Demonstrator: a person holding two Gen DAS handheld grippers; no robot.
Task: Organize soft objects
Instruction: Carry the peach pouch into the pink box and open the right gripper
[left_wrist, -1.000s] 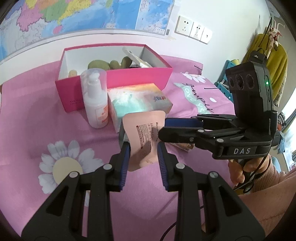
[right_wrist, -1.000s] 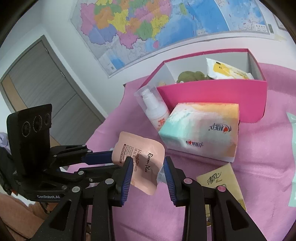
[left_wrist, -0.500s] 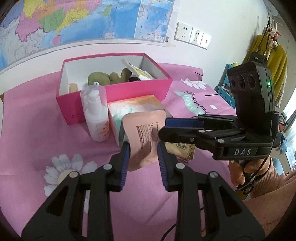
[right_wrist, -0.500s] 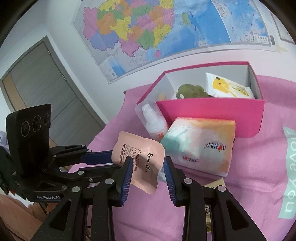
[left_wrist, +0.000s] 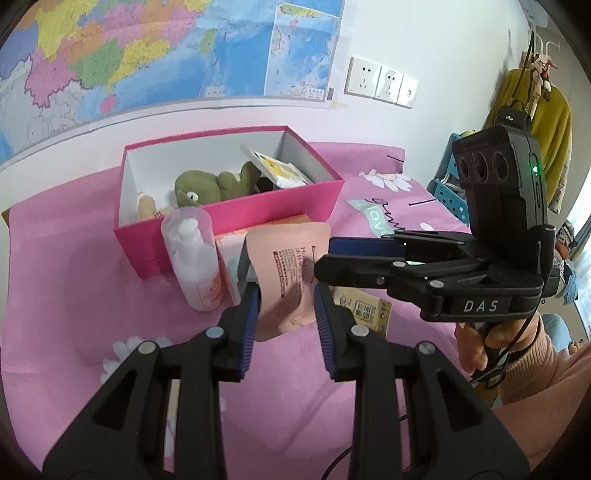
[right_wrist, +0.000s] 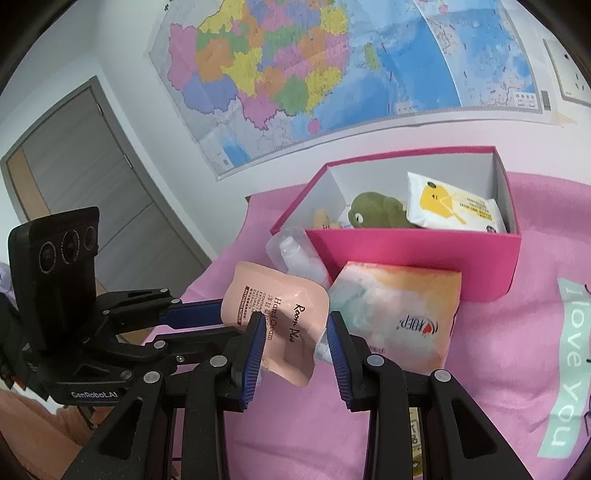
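Peach-pink and glossy, the single hand cream pouch (left_wrist: 286, 273) hangs in the air just in front of the pink box (left_wrist: 236, 218), held from two sides: the left gripper (left_wrist: 284, 314) has its pads closed on the pouch's lower end, and the right gripper (right_wrist: 297, 341) is clamped on it too, its blue fingers (left_wrist: 364, 247) reaching in from the side in the left wrist view. The pouch stands roughly upright with its long axis running bottom to top and tilted a little toward the box; its printed face turns toward the right wrist camera, where the lettering reads sideways. Only the left wrist view shows the person's hand (left_wrist: 480, 347) on the right gripper's handle, a peach sleeve, three wall sockets (left_wrist: 380, 83) behind the box and a flat tan packet (left_wrist: 364, 306) lying on the pink cloth (left_wrist: 74, 288) in front of the box. Only the right wrist view shows a grey door (right_wrist: 74, 166) off to the box's left and the mint strip of lettering (right_wrist: 569, 365) on the cloth to its right. Both views show one open box holding one green plush toy (right_wrist: 373, 214) and one white-and-yellow wipes pack (right_wrist: 450, 203), plus a small tan item I cannot identify; one white pump bottle (left_wrist: 194, 258) and one tissue pack (right_wrist: 399, 314) stand just in front of the box's near wall.
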